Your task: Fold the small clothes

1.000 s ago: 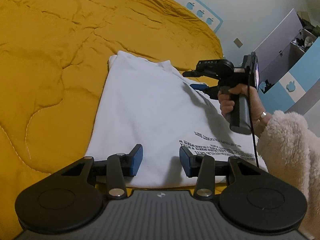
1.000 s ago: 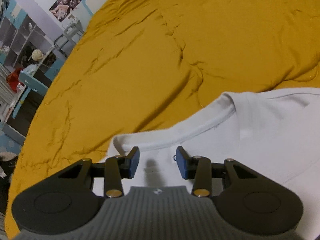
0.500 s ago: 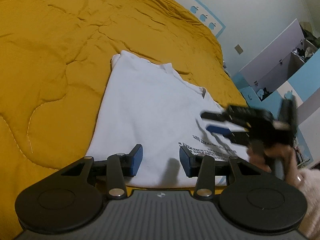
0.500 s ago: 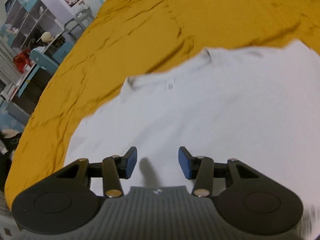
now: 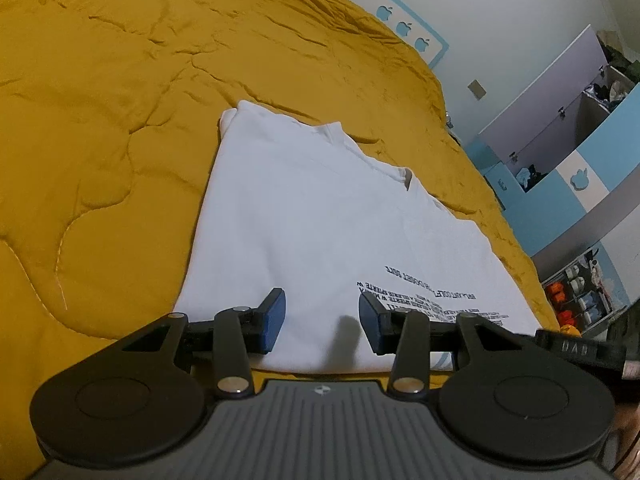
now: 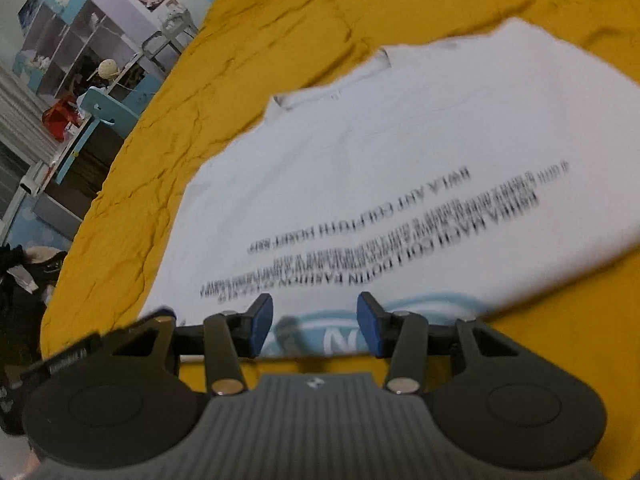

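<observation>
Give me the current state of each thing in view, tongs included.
White cotton T-shirt with black printed text: lying flat on the quilt, sides apparently folded in, not gripped.
Mustard-yellow quilted bedspread: spread out, wrinkled, under the shirt.
Left tongs: open, empty, over the shirt's near edge.
Right tongs: open, empty, over the near edge by the blue print; jaws have just been opening.

The left wrist camera sits behind its own gripper (image 5: 320,318), low at the near hem of the white T-shirt (image 5: 320,216), looking down and along it toward the collar and a wall of shelves; the right wrist camera rides behind its gripper (image 6: 314,322) at the same hem, close over the yellow quilt (image 6: 280,32), blurred, facing shelving opposite; both share the shirt's black print and collar.
</observation>
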A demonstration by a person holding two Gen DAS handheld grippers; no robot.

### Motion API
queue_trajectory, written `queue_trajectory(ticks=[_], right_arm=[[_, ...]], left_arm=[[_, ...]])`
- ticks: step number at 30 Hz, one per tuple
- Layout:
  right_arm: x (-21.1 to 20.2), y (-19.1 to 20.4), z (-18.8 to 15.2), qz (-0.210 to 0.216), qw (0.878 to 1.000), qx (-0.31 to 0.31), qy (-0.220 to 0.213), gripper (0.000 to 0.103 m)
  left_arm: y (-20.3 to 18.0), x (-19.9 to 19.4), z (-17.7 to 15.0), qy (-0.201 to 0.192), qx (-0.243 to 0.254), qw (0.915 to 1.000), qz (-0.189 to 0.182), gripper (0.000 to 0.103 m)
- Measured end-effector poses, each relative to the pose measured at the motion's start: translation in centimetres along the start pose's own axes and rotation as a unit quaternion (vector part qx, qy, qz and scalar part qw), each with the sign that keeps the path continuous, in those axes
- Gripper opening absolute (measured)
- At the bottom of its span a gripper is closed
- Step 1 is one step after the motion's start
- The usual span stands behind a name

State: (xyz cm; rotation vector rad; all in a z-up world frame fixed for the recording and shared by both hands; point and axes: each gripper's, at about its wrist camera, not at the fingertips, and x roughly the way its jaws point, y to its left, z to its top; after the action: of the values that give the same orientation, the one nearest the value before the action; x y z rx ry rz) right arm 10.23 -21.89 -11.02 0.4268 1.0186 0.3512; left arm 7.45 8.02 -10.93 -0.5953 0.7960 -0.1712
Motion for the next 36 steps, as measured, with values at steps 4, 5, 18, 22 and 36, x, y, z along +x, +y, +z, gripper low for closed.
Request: queue_trajectory(ticks=[4, 5, 18, 22, 36], right_arm=[[0.2, -0.3, -1.1, -0.001, 1.000, 0.000, -0.010, 0.043], [0.2, -0.4, -1.3, -0.003, 1.000, -0.005, -0.011, 0.043], [0.0, -0.4, -1.7, 0.004, 0.999, -0.022, -0.026, 0.048], [-0.5, -0.2, -1.7, 0.004, 0.999, -0.025, -0.036, 0.048], [-2.9, 5.4, -4.2, -0.013, 0.973, -0.220, -0.072, 0.053]], left_arm=[[-0.2, 0.1, -0.2, 0.000, 0.005, 1.0000, 0.005, 0.050], [-0.3, 0.1, -0.3, 0.000, 0.006, 1.0000, 0.005, 0.050], [-1.3, 0.3, -0.1, 0.013, 0.034, 0.9989, 0.028, 0.054], [-1.5, 0.2, -0.1, 0.013, 0.034, 0.9988, 0.032, 0.054], [-1.6, -1.2, 1.6, 0.002, 0.039, 0.9982, 0.045, 0.055]])
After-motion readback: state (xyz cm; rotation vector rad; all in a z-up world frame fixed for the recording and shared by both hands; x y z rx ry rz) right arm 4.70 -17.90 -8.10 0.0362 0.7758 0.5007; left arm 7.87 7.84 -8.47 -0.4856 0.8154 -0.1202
